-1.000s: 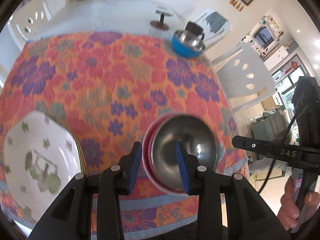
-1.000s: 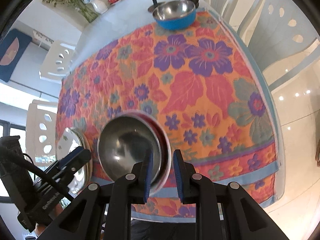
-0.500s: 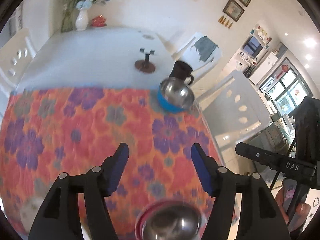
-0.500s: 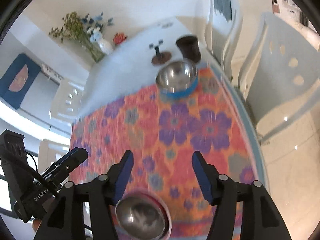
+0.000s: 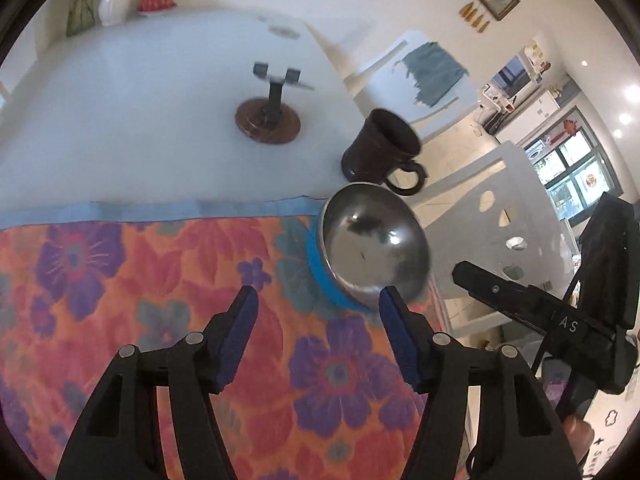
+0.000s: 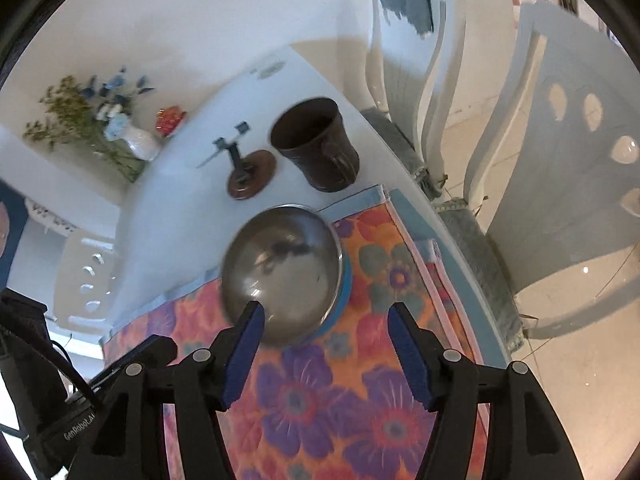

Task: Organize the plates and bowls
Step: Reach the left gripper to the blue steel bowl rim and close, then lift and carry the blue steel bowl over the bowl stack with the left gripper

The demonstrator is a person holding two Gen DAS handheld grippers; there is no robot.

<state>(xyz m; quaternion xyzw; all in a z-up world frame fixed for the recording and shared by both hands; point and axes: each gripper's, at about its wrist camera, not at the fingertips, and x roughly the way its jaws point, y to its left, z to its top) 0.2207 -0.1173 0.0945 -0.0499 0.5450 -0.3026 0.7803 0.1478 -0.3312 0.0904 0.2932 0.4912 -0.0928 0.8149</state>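
A steel bowl with a blue outside (image 5: 370, 246) stands on the far right corner of the flowered tablecloth (image 5: 120, 280). My left gripper (image 5: 316, 336) is open and empty, just short of the bowl, with its right fingertip close to the bowl's near rim. In the right wrist view the same bowl (image 6: 282, 270) lies just ahead of my right gripper (image 6: 324, 350), which is open and empty, its left fingertip at the bowl's near rim. No plates are in view.
A dark mug (image 5: 380, 148) stands right behind the bowl on the bare white table (image 5: 120, 120). A small stand on a round wooden base (image 5: 268, 118) is beside it. A vase of flowers (image 6: 120, 136) is at the far end. White chairs (image 6: 560, 160) stand off the table's right edge.
Both grippers let go of the pink-rimmed steel bowl, opened wide and moved forward across the cloth to the blue bowl. The pink bowl and the white plate have dropped out of view.
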